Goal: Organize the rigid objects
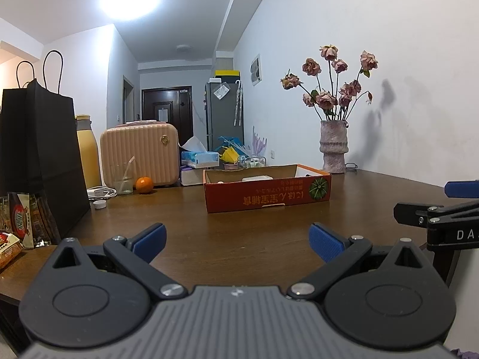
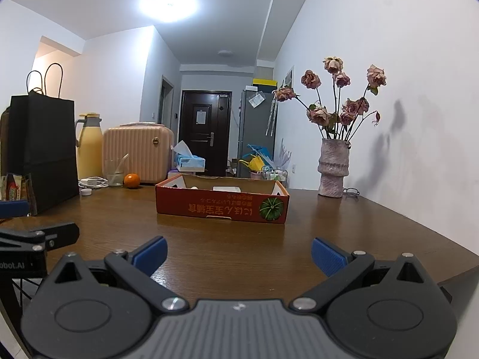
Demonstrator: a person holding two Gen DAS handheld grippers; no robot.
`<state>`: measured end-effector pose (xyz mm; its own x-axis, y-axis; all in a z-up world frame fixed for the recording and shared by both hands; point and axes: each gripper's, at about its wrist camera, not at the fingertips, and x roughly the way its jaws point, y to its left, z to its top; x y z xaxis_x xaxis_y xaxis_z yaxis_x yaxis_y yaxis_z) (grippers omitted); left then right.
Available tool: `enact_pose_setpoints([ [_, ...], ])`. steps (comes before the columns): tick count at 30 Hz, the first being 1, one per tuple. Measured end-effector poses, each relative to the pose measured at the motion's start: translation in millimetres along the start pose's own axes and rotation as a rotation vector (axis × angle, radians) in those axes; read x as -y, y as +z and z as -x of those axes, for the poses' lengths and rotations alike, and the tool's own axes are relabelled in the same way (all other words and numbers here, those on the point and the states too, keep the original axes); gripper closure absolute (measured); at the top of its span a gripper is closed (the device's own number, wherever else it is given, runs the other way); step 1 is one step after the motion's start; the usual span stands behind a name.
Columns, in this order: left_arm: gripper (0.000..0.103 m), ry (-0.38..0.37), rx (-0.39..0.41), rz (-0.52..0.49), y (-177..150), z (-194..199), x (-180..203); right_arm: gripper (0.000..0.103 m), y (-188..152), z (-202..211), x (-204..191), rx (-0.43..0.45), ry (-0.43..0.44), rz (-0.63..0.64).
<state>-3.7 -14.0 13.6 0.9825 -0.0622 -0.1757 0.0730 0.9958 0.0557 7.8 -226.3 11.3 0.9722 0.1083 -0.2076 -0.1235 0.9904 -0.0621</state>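
The box (image 2: 221,202) already held a few pale items while your left gripper (image 1: 238,240) and right gripper (image 2: 239,255) hovered apart and empty, so sorting looked barely begun.

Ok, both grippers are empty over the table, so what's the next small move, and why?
Probably ease the left gripper forward and left toward the orange beside the glass. Both grippers are open and hold nothing, the right gripper too, and the cardboard box straight ahead looks like the place for loose items.
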Motion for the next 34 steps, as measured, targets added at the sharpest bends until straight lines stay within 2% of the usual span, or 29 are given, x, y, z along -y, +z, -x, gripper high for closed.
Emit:
enact_pose_setpoints([
  [34,0.0,-0.009,0.004,-0.009,0.2,1.3,4.1,0.0,-1.5,0.4,-0.4,-0.002,0.003,0.005],
])
